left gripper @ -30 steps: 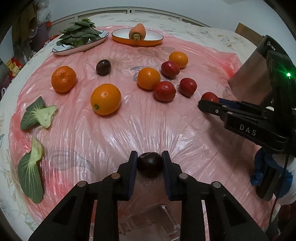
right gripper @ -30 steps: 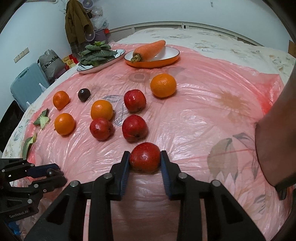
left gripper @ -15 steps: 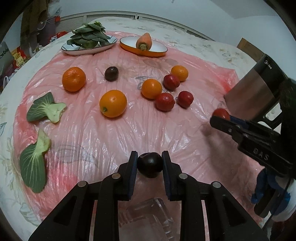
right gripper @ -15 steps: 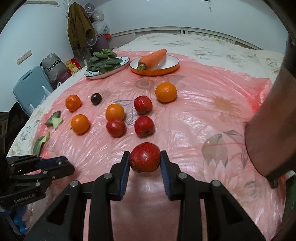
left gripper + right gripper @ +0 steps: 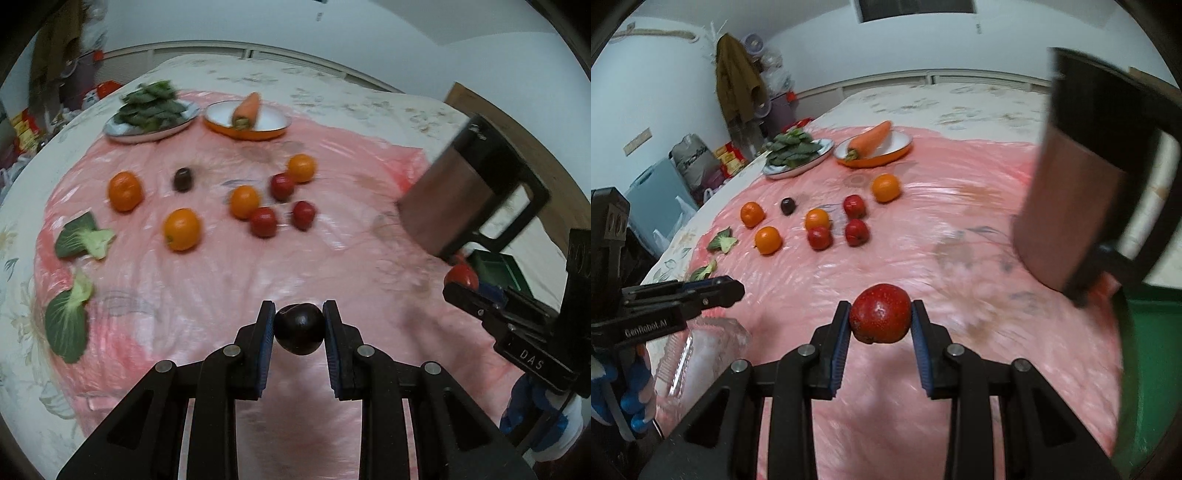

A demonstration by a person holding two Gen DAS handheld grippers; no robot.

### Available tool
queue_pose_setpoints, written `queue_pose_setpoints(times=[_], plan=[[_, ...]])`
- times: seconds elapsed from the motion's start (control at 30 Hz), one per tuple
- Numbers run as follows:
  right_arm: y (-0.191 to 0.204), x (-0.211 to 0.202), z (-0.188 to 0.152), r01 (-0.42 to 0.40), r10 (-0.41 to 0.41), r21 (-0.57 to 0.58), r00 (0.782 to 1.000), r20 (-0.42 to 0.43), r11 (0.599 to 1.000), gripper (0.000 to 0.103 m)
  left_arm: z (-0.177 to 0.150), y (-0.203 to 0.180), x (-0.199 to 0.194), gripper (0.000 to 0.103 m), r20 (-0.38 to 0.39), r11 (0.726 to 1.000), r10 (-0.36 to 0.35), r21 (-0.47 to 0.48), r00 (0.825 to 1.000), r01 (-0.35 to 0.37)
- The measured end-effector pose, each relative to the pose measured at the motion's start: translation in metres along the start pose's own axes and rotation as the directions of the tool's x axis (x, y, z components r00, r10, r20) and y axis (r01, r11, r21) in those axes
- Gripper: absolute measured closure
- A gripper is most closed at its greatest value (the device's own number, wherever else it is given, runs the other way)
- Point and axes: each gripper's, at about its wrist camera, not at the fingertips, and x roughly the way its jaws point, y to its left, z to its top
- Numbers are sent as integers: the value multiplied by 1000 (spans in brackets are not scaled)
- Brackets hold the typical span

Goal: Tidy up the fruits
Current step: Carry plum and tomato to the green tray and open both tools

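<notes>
While the left tool [image 5: 299, 328], marked "GenRobot.AI", pinches a dark fruit [image 5: 300, 329], the "DAS" right tool [image 5: 880, 319] pinches a red fruit [image 5: 880, 318].

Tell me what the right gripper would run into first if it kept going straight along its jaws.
Most likely only the pink plastic sheet. The right gripper, shut on a red fruit, points down at a bare patch. The nearest loose red fruit lies farther off and slightly left, though depth is unclear.

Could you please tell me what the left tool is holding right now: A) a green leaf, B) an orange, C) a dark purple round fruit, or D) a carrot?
C: in the left wrist view the left tool is shut on a dark purple fruit, its pads pressing on both sides.
</notes>
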Motion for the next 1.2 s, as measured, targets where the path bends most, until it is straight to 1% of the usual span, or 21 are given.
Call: queue_pose_setpoints(times=[0.23, 0.4, 0.53, 0.67, 0.87, 0.97, 1.1, 1.2], plan=[[-61, -52, -27, 102, -105, 96, 994, 32, 990, 84, 6, -69, 1, 81, -14, 992, -101, 75, 995, 102], [-116, -83, -45, 187, -198, 174, 979, 45, 967, 84, 11, -131, 8, 81, -44, 972, -185, 142, 982, 189], [-156, -100, -57, 250, -265, 217, 963, 43, 944, 84, 11, -184, 19, 81, -85, 942, -254, 202, 963, 267], [-202, -116, -70, 318, -340, 274, 940, 33, 907, 84, 11, -249, 37, 81, -138, 897, -320, 273, 937, 347], [-265, -128, -89, 405, -430, 339, 903, -4, 849, 84, -1, -329, 71, 81, -223, 839, -335, 372, 915, 398], [-289, -127, -95, 432, -457, 363, 889, -20, 825, 84, -12, -363, 90, 81, -264, 812, -313, 424, 912, 402], [-316, -118, -102, 459, -478, 388, 877, -53, 799, 84, -25, -388, 115, 81, -297, 799, -261, 468, 918, 378], [-324, -113, -108, 473, -484, 388, 872, -78, 791, 84, -34, -399, 135, 81, -319, 787, -227, 497, 920, 367]])
